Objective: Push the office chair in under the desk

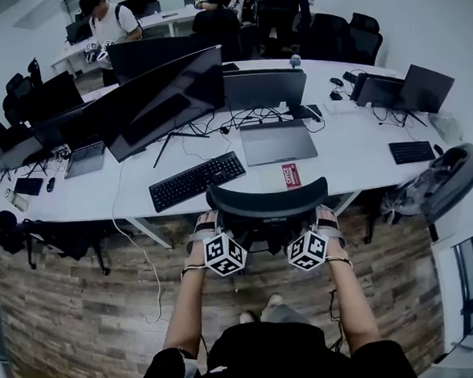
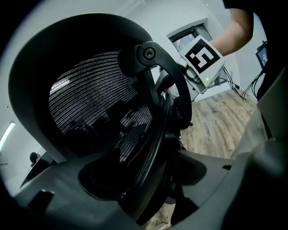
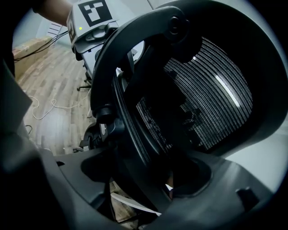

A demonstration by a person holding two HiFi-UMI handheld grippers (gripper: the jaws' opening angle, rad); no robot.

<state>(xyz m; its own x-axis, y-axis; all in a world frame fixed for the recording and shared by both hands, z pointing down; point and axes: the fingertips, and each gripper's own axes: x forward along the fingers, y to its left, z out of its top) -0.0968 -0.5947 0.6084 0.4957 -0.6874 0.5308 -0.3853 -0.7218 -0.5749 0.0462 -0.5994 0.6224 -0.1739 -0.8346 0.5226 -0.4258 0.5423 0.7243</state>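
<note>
Our left tongs [image 1: 206,225], spread, straddle the nine o'clock backrest rim of the office chair [image 1: 267,200]. The chair stands at the desk [image 1: 355,147] edge, six o'clock of the keyboard [image 1: 196,180]. Our right tongs [image 1: 326,218], spread too, straddle its three o'clock rim.

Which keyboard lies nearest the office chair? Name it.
The long black keyboard left of the red card, just beyond the chair's backrest; the shorter keyboard sits far off at the right end of the desk.
</note>
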